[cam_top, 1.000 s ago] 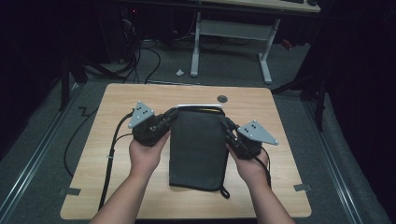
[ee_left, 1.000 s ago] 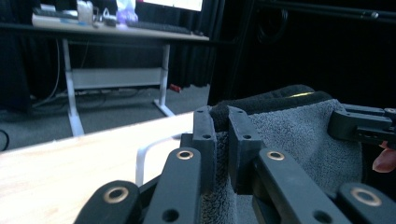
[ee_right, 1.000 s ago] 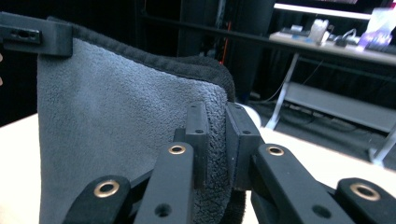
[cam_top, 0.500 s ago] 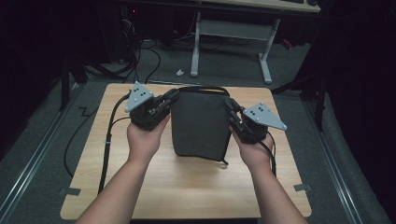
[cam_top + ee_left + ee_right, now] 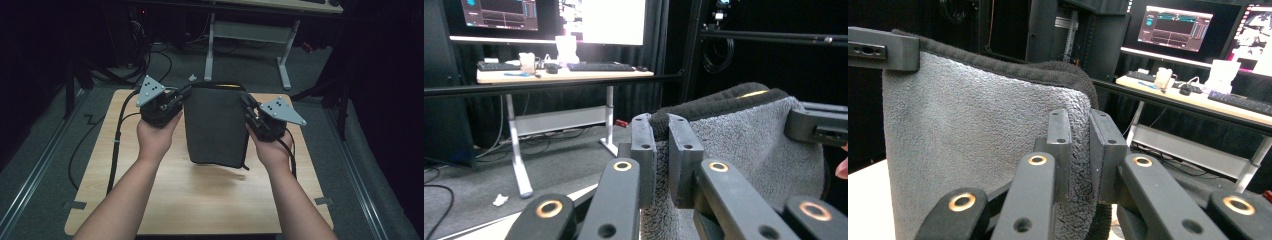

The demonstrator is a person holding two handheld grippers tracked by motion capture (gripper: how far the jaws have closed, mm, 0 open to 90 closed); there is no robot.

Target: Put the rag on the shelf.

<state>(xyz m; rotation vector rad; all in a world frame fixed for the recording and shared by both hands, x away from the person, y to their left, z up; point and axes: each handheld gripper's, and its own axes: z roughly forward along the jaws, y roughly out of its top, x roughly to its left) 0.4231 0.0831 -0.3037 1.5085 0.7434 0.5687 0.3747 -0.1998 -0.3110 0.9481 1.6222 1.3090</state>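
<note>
A folded dark grey fleece cloth (image 5: 216,127) hangs in the air over the wooden table (image 5: 200,200), held by its two upper corners. My left gripper (image 5: 185,93) is shut on the cloth's upper left corner, and my right gripper (image 5: 246,101) is shut on its upper right corner. In the left gripper view the jaws pinch the cloth's (image 5: 744,145) thick folded edge, with the other gripper (image 5: 816,127) at the far corner. The right gripper view shows its jaws clamped on the cloth's (image 5: 973,150) edge and the left gripper (image 5: 883,49) at the top left.
A thin cord or strap (image 5: 244,165) dangles at the cloth's lower right corner. Black cables (image 5: 117,150) trail over the table's left side. Beyond the table stands a white-legged desk (image 5: 250,35) with monitors (image 5: 554,17) and keyboards; carpeted floor surrounds the table.
Both hands have risen together, lifting the cloth off the table, where it lay flat a second ago. It now hangs upright between the grippers.
</note>
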